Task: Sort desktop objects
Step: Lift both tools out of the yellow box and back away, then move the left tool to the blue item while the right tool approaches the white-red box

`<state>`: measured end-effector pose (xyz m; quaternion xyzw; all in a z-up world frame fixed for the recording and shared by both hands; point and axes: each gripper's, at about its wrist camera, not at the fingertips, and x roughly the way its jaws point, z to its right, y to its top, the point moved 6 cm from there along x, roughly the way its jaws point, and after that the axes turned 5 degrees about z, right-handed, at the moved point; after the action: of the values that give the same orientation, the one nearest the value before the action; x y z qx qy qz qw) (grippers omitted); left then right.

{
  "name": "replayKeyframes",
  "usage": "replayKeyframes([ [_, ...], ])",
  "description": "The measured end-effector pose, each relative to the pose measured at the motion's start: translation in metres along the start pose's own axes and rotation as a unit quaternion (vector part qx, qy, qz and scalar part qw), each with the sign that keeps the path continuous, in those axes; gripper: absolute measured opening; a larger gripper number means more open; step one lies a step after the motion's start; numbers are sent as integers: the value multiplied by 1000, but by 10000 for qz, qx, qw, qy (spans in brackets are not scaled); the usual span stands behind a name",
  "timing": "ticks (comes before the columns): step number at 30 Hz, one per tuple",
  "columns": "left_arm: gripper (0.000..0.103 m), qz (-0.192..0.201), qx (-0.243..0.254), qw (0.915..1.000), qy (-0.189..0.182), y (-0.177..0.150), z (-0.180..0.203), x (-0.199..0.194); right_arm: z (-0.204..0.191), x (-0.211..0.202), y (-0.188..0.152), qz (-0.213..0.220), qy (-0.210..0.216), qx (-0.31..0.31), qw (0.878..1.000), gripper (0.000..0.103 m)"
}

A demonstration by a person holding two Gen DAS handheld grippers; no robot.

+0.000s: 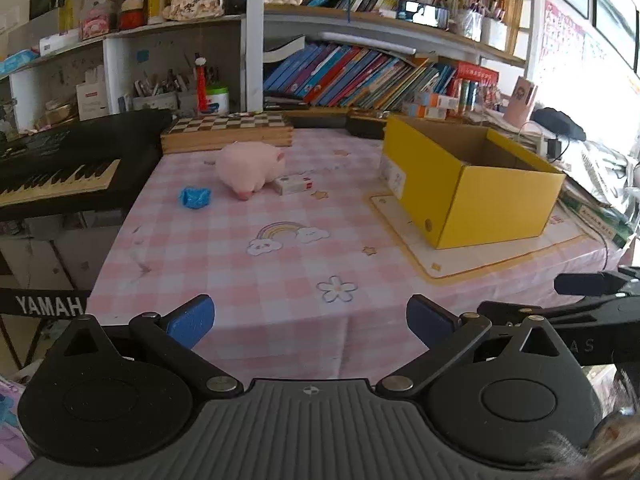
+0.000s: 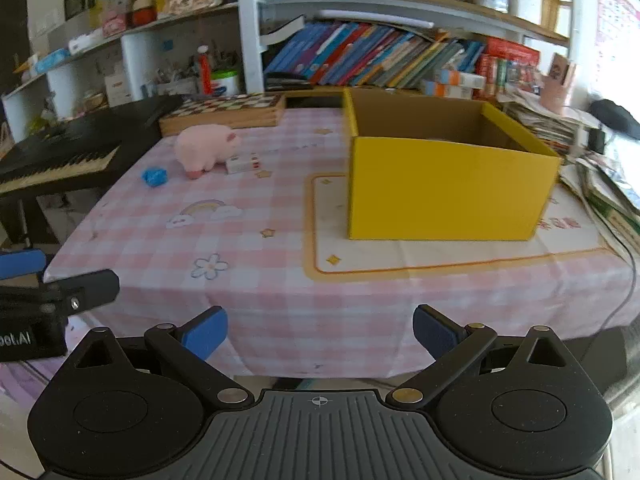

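Your left gripper & right gripper: jaws wide apart, nothing held, both at near table edge. Yellow box = landmark, open-topped on mat. Left of box: pink pig plush, small white carton touching its snout side, blue crumpled item further left.

The floor of the open yellow cardboard box is hidden behind its own front wall in the right wrist view, so its contents cannot be told. The small white carton with red print carries lettering too small to read. The black electronic keyboard is cut off by the left edge of the frame. Spines of the leaning colourful books at upper centre are blurred. The left gripper shows only partly at the left edge.
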<state>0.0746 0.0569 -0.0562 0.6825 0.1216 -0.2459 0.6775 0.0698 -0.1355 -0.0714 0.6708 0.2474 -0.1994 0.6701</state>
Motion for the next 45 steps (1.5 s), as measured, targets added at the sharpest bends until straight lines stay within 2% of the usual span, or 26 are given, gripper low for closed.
replayKeyframes([
  [14, 103, -40, -409, 9982, 430, 19, -40, 40, -32, 48, 37, 55, 504, -480, 9976, 101],
  [32, 103, -13, -667, 9949, 753, 61, -78, 103, -48, 111, 100, 328, 737, -622, 9948, 101],
  [39, 103, -95, -560, 9942, 909, 70, -98, 141, -57, 144, 121, 390, 787, -720, 9935, 101],
  [45, 103, -82, -454, 9945, 943, 75, -112, 175, -63, 183, 134, 222, 770, -634, 9948, 101],
])
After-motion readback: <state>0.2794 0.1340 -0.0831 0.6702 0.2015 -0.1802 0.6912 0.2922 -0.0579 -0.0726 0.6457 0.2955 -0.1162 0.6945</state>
